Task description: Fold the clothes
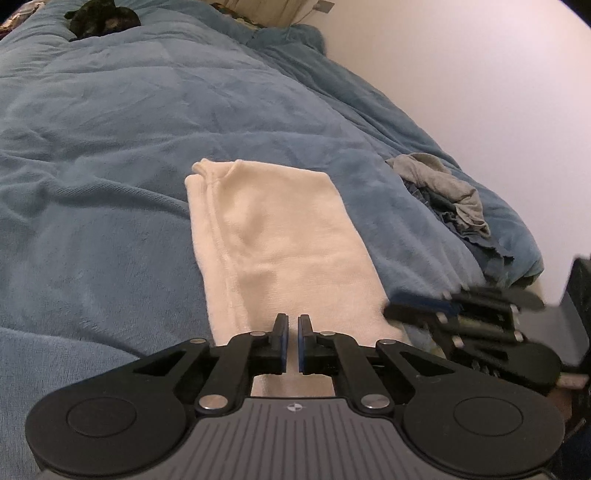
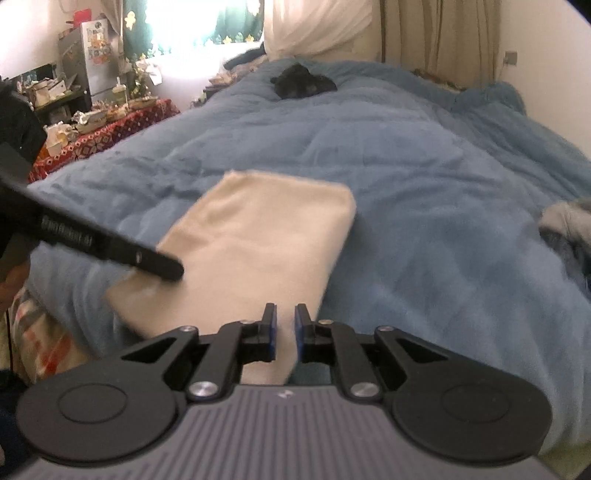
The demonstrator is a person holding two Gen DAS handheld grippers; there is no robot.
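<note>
A cream garment (image 1: 280, 240) (image 2: 266, 236) lies folded into a long rectangle on the blue duvet (image 1: 110, 147) (image 2: 406, 166). My left gripper (image 1: 293, 317) hovers over the garment's near end, jaws shut with only a thin slit and nothing between them. In the right wrist view its dark finger (image 2: 173, 267) reaches over the garment's near left corner. My right gripper (image 2: 285, 308) sits above the near right edge of the garment, jaws nearly together and empty. It shows blurred at the right of the left wrist view as the right gripper (image 1: 395, 304), beside the garment's near right corner.
A loose pile of grey and blue clothes (image 1: 450, 195) (image 2: 565, 221) lies at the bed's right edge by the white wall (image 1: 480, 74). A dark bundle (image 1: 103, 20) (image 2: 303, 83) rests at the far end. A cluttered table with a red cloth (image 2: 110, 125) stands left of the bed.
</note>
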